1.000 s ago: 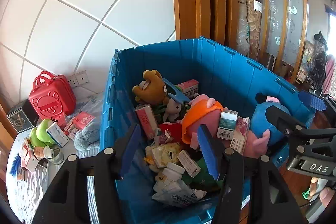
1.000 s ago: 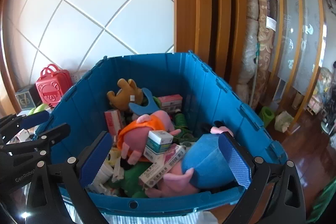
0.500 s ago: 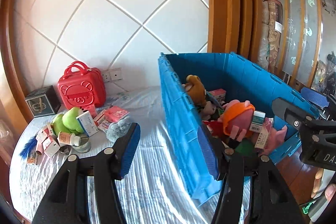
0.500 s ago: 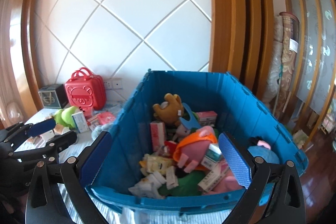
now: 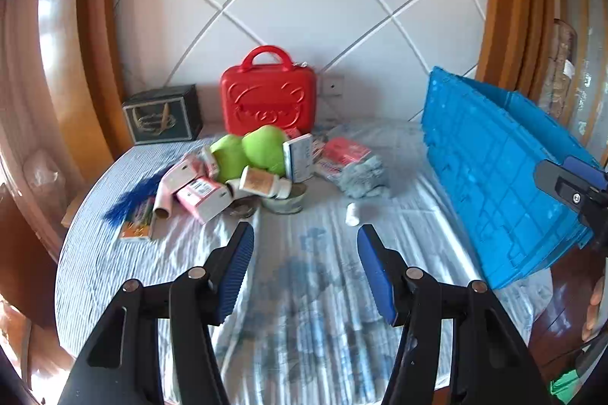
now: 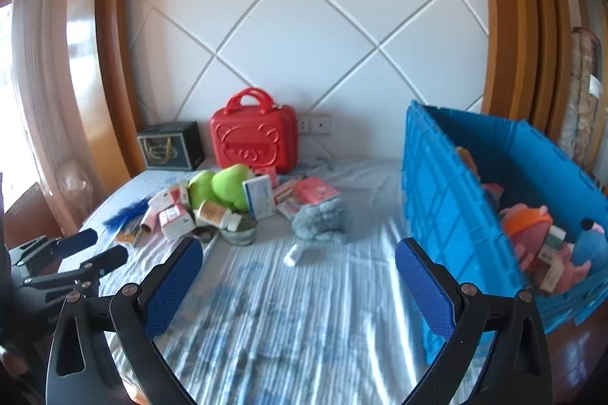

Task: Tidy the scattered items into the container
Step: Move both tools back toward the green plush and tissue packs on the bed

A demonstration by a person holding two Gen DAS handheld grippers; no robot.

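A blue crate [image 5: 494, 173] [image 6: 448, 207] stands on the bed at the right, holding plush toys [image 6: 528, 226] and small boxes. A heap of scattered items lies ahead: a green plush [image 5: 250, 150] [image 6: 220, 184], a pill bottle [image 5: 262, 182], pink boxes [image 5: 201, 194], a grey plush [image 5: 361, 173] [image 6: 323, 215] and a small white bottle [image 5: 352, 213] [image 6: 292, 257]. My left gripper [image 5: 306, 268] is open and empty, above the sheet short of the heap. My right gripper [image 6: 298, 287] is open and empty, left of the crate.
A red bear case [image 5: 268, 93] [image 6: 252, 133] and a dark box [image 5: 163, 114] stand against the padded wall. A blue feather [image 5: 129, 201] lies at the heap's left. The bed's rounded edge drops off at left. Wooden frames flank the wall.
Both grippers have swung left, away from over the crate, and now face the heap on the bed. Both stayed open and empty.
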